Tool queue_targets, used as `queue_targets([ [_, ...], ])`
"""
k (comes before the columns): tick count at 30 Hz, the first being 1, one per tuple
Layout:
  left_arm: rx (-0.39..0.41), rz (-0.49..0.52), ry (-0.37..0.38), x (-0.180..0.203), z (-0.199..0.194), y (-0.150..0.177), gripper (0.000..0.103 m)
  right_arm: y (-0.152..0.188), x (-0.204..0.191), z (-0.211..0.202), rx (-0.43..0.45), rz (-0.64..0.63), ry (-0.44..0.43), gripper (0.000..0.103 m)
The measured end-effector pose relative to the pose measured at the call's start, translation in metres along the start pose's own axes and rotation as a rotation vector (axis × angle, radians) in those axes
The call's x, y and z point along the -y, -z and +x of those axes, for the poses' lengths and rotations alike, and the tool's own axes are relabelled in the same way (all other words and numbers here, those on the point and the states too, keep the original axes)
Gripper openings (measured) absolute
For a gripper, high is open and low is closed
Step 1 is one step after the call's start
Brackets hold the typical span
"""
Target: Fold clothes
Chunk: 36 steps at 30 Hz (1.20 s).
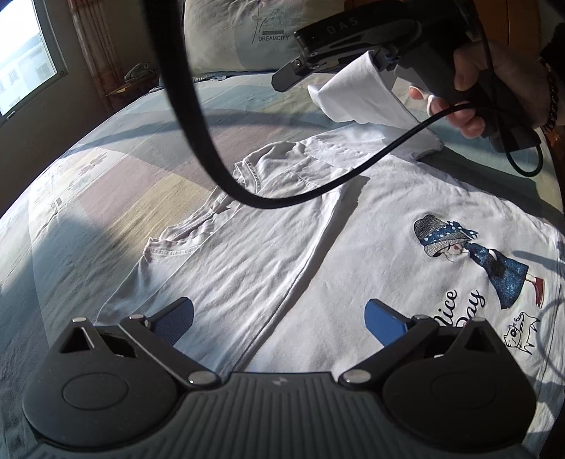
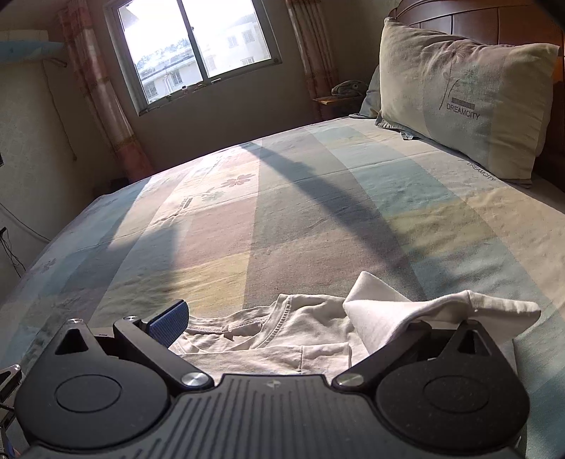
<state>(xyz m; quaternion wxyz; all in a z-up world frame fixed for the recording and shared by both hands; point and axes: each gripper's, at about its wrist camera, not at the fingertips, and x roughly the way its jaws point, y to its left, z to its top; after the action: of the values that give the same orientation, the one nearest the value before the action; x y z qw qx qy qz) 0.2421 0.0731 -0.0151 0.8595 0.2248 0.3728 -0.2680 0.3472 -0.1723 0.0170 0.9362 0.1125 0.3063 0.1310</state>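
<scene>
A white T-shirt (image 1: 353,254) with a cartoon girl print (image 1: 476,261) lies flat on the bed; its left side is folded in over the body. My left gripper (image 1: 280,317) hovers open low over the shirt's middle, blue pads (image 1: 176,317) apart and holding nothing. At the far side a hand (image 1: 469,91) holds my right gripper (image 1: 335,67), and the shirt's sleeve (image 1: 360,91) hangs lifted from it. In the right wrist view the right gripper (image 2: 296,317) stands open. The sleeve (image 2: 381,310) is draped over its right finger, hiding that pad. The collar (image 2: 279,317) lies below.
A striped pastel bedsheet (image 2: 282,212) covers the bed. A pillow (image 2: 466,102) leans against the wooden headboard (image 2: 476,21), and a window (image 2: 197,46) is beyond the far edge. A thick black cable (image 1: 190,106) hangs across the left wrist view.
</scene>
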Motion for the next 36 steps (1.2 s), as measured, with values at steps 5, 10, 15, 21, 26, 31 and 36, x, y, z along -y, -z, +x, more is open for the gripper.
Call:
queue_targets([
  [5,-0.008,-0.015,0.003,-0.003,-0.001,0.006,0.102,0.004,-0.016,0.005,-0.016,-0.023,-0.008,0.103],
  [10,-0.014,-0.004,0.013,-0.003,-0.002,0.007,0.102,0.008,-0.031,0.016,-0.079,-0.057,-0.013,0.103],
  [15,-0.019,-0.002,0.013,-0.003,-0.002,0.009,0.102,0.008,-0.038,0.021,-0.109,-0.059,-0.020,0.103],
  [21,-0.029,-0.013,0.020,-0.001,0.003,0.012,0.102,0.008,-0.044,0.020,-0.097,-0.070,-0.031,0.103],
  [26,-0.045,-0.002,0.029,0.004,0.006,0.017,0.102,0.010,-0.052,0.021,-0.093,-0.098,-0.021,0.103],
  [31,-0.060,0.011,0.035,0.009,0.006,0.021,0.102,0.010,-0.060,0.024,-0.080,-0.100,-0.024,0.103],
  [36,-0.065,0.021,0.039,0.011,0.004,0.023,0.102,0.006,-0.075,0.028,-0.059,-0.116,-0.049,0.103],
])
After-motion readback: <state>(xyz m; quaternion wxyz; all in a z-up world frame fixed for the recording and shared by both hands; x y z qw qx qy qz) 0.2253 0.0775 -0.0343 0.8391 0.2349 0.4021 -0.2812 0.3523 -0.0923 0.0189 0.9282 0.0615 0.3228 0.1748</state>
